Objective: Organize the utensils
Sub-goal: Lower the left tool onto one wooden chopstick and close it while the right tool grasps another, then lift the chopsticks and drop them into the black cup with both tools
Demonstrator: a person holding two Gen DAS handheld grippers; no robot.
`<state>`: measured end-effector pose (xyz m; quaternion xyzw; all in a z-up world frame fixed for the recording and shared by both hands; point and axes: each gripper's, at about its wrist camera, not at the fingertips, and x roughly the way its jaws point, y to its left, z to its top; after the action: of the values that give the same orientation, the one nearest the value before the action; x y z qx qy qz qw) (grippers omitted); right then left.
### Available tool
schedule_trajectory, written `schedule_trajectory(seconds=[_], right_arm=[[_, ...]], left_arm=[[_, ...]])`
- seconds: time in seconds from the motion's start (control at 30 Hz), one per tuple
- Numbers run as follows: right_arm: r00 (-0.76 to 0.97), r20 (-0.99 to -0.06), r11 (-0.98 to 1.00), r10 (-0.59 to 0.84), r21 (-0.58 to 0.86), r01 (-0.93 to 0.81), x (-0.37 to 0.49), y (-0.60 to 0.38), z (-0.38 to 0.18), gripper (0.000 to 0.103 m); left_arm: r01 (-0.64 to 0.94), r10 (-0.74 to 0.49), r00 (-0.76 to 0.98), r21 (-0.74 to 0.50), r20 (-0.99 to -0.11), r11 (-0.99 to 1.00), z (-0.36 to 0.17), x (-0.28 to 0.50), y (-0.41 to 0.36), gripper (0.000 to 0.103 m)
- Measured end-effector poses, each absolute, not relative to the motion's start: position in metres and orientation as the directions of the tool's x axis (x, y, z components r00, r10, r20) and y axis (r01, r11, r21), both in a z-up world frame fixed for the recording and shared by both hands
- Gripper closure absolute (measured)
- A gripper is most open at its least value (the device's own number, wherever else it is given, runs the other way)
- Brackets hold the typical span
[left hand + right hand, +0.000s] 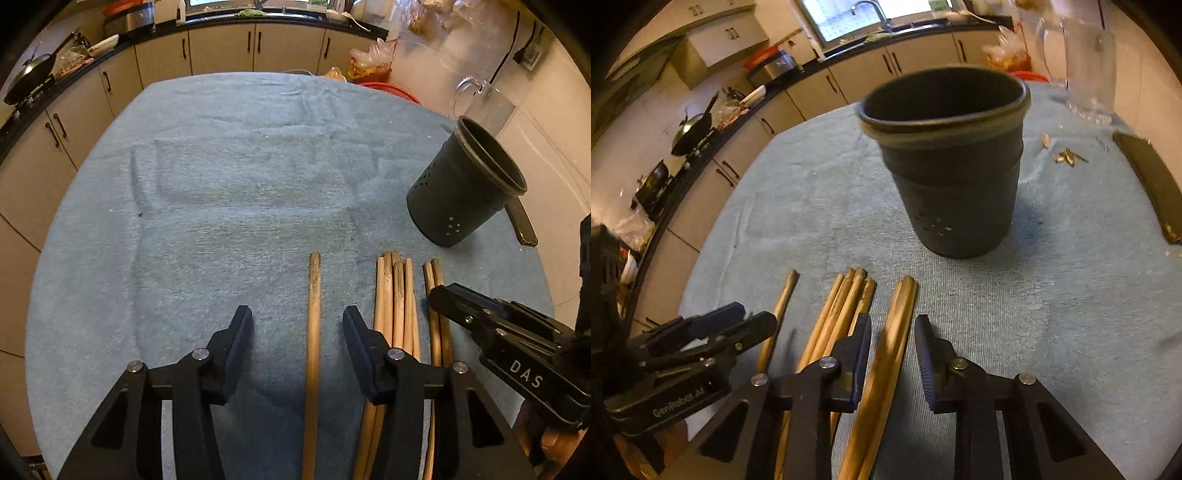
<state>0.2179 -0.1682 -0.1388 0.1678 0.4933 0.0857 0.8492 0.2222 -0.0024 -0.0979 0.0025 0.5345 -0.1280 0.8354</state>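
Tan chopsticks, dark perforated holder

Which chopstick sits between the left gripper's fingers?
The lone chopstick, lying apart on the towel, left of the middle bundle and the far-right pair. The open left gripper straddles it without touching.

Two markings can be read, both on gripper bodies. In the left wrist view, white capitals "DAS" stand on the black body of the right gripper, well behind its fingers. In the right wrist view, pale lettering "GenRobot.AI" stands on the body of the left gripper, again behind its fingers. No other text is legible.
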Motion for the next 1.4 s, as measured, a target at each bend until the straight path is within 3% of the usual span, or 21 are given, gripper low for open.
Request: schedule_trajectory(seconds=[0.27, 0.43, 0.6, 1.03, 1.3, 1.4], right_arm=[[0.485, -0.803, 0.913, 0.347, 0.408, 0.022, 0.229, -0.174, -0.146, 0.088], [0.492, -0.791, 0.903, 0.363, 0.429, 0.023, 0.224, -0.179, -0.149, 0.092], [0.493, -0.785, 0.894, 0.375, 0.447, 0.032, 0.221, -0.187, -0.152, 0.095], [0.472, -0.792, 0.893, 0.388, 0.449, 0.018, 0.225, -0.188, -0.148, 0.094], [0.642, -0.661, 0.885, 0.388, 0.461, -0.06, 0.176, -0.208, -0.101, 0.095], [0.729, -0.589, 0.897, 0.349, 0.434, -0.079, 0.144, -0.214, -0.068, 0.095]], left_arm=[[0.223, -0.195, 0.389, -0.113, -0.9, 0.968, -0.105, 0.233, -0.011, 0.06], [0.211, -0.161, 0.407, -0.079, -0.899, 0.974, -0.105, 0.236, -0.011, 0.082], [0.206, -0.145, 0.412, -0.063, -0.9, 0.977, -0.106, 0.24, -0.009, 0.094], [0.2, -0.122, 0.408, -0.042, -0.905, 0.979, -0.106, 0.246, -0.009, 0.096], [0.12, -0.178, 0.539, -0.134, -0.823, 0.984, -0.05, 0.201, 0.023, 0.096], [0.096, -0.18, 0.634, -0.155, -0.752, 0.983, -0.012, 0.162, 0.034, 0.096]])
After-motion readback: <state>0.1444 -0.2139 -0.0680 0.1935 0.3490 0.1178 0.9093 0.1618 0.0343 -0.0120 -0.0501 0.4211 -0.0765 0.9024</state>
